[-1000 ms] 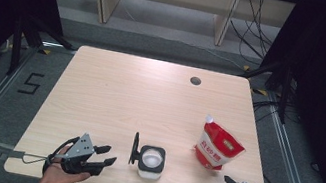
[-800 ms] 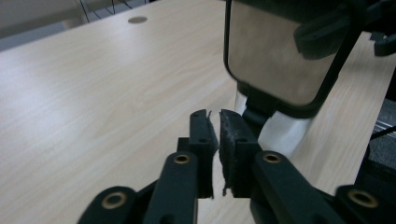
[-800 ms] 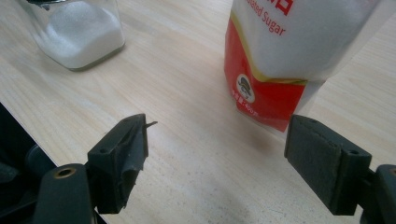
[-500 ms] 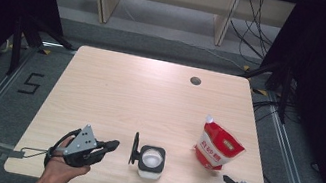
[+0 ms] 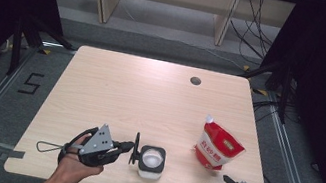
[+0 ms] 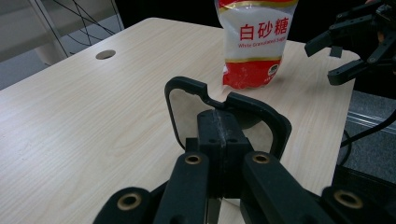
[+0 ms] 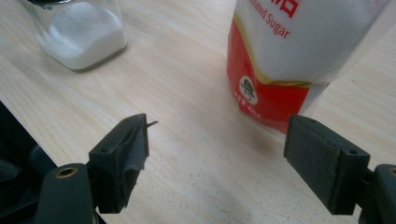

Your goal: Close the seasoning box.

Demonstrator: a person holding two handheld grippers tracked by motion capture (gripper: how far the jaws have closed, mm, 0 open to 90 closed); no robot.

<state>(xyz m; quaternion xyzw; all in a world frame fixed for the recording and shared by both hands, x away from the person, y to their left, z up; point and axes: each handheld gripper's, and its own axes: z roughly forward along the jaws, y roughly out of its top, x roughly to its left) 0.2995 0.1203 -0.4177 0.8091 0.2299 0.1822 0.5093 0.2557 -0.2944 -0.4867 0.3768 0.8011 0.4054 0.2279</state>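
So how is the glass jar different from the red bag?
The glass jar is clear and squarish with its black lid flipped open; the red bag is a soft red and white pouch with its top closed. The jar sits low; the bag stands taller. The left gripper is shut on the jar's lid; nothing holds the bag. Both have white sugar inside.

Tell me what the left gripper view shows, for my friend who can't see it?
The left gripper is shut on the black-rimmed flip lid of a jar, over a pale wooden table. Behind stands a red and white sugar bag, and the open right gripper waits at the far right.
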